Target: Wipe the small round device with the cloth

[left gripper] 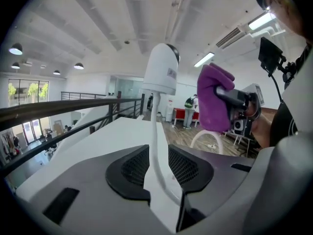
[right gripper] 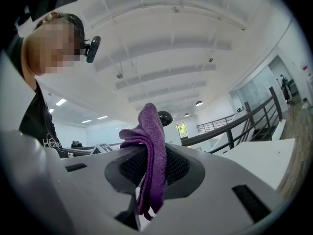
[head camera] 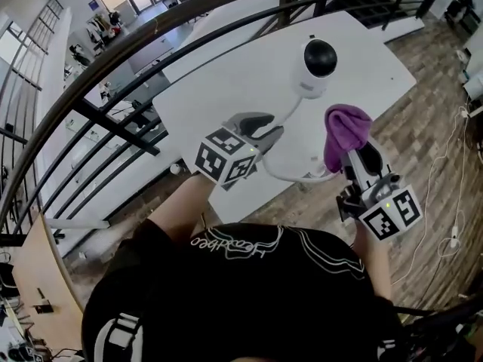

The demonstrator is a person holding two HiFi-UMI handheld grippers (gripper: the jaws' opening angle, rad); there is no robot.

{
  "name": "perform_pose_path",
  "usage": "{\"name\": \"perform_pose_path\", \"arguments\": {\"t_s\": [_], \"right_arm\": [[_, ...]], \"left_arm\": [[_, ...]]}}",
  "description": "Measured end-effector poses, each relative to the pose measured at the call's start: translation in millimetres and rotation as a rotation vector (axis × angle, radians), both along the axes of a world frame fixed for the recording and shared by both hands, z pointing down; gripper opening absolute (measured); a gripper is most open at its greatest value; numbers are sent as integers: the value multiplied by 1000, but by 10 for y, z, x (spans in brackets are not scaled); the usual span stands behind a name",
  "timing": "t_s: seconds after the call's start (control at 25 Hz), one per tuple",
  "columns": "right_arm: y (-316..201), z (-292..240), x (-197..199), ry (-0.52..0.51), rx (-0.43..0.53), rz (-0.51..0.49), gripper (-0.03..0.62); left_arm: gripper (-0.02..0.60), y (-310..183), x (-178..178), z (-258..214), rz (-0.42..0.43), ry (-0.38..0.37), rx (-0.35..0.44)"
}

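The small round device (head camera: 317, 66), a white body with a black dome, stands on the white table (head camera: 219, 89); it also shows in the left gripper view (left gripper: 160, 70). Its white cable (head camera: 290, 176) curves back toward me. My left gripper (head camera: 266, 129) is open, and the cable (left gripper: 155, 146) runs between its jaws without the pads pressing on it. To the right, my right gripper (head camera: 355, 153) is shut on a folded purple cloth (head camera: 346, 130), held up in the air short of the device. In the right gripper view the cloth (right gripper: 151, 155) hangs between the pads, with the device (right gripper: 164, 117) behind it.
A black metal railing (head camera: 151, 32) curves along the table's far and left sides, with a drop to a lower floor beyond. Wooden floor (head camera: 430, 111) lies to the right, with thin cables (head camera: 453, 202) on it.
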State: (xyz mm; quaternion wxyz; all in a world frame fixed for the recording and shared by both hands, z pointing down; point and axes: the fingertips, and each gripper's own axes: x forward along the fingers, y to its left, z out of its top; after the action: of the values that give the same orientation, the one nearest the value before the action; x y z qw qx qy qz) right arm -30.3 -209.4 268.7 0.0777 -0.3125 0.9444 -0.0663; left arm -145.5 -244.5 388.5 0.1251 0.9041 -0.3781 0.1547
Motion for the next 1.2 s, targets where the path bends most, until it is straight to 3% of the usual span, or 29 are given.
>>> {"name": "perform_pose_path", "arguments": {"t_s": [0.28,0.72,1.2], "right_arm": [[7,-44,-176,45,21,98,67],[-41,-116,-298,110,83,249,66],[-205,-708,-624,293,332,437,66]], "left_arm": [[112,-160,44,176,110,-12,-37],[91,-226,56,224,196,36,-48],[91,-239,27,184,272,158,-69]]}}
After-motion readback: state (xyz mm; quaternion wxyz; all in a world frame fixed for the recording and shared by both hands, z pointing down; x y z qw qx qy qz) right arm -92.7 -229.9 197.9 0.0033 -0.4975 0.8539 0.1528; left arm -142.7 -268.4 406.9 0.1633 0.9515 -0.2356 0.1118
